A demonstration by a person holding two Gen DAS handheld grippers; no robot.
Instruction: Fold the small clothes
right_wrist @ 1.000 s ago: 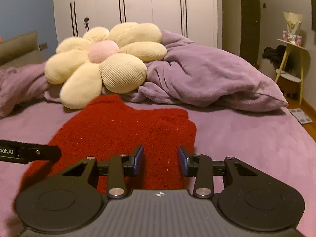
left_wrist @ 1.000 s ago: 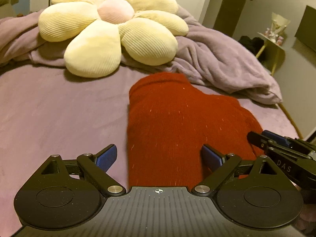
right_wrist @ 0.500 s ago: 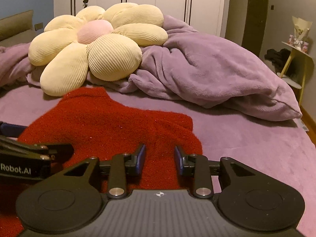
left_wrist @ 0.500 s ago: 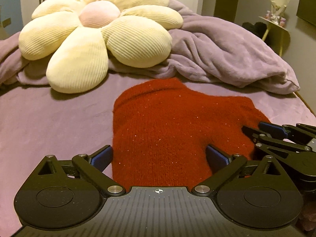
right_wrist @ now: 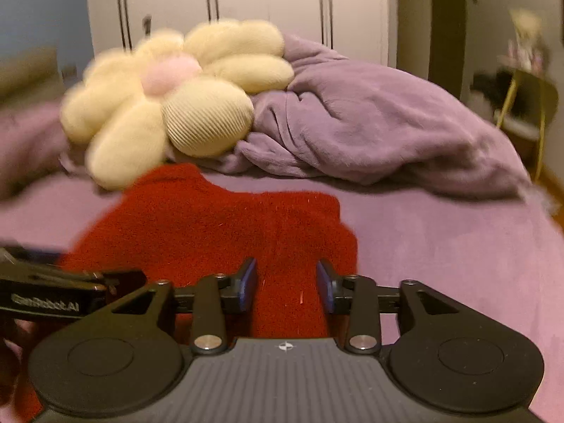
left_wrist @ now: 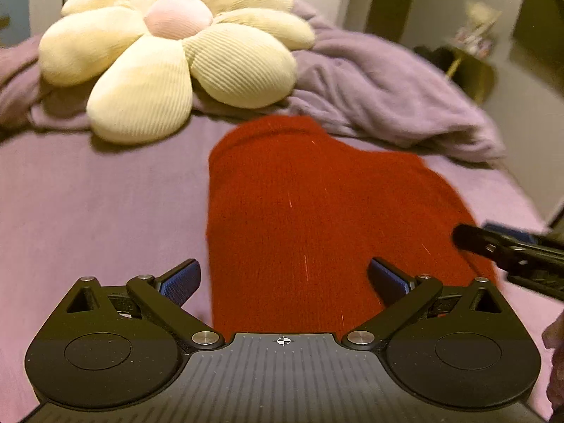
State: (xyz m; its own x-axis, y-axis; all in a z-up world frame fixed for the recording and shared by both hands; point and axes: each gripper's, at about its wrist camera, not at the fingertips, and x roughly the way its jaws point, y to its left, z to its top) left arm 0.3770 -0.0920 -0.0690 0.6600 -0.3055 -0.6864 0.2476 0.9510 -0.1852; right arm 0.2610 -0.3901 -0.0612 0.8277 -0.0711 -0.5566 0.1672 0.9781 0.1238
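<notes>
- Two claws over bed (left_wrist: 88,204), both near the front edge of red knit (left_wrist: 317,218).
- Knit lying flat on purple sheet, far end close to flower pillow (left_wrist: 169,53) and blanket (right_wrist: 370,130); looks already folded once, judging by the rounded left edge.
- Left claw (left_wrist: 283,278): spread wide, nothing held, straddling knit's near-left edge.
- Right claw (right_wrist: 285,285): partly open, nothing gripped, knit visible between the blue pads (right_wrist: 246,282).
- Step judged: lining up to grab the near hem for another fold.
- Next move calls for: lowering both claws onto the hem, pinching all layers, lifting together toward the far end.
- Risk: catching only the top layer, or the sheet.
</notes>
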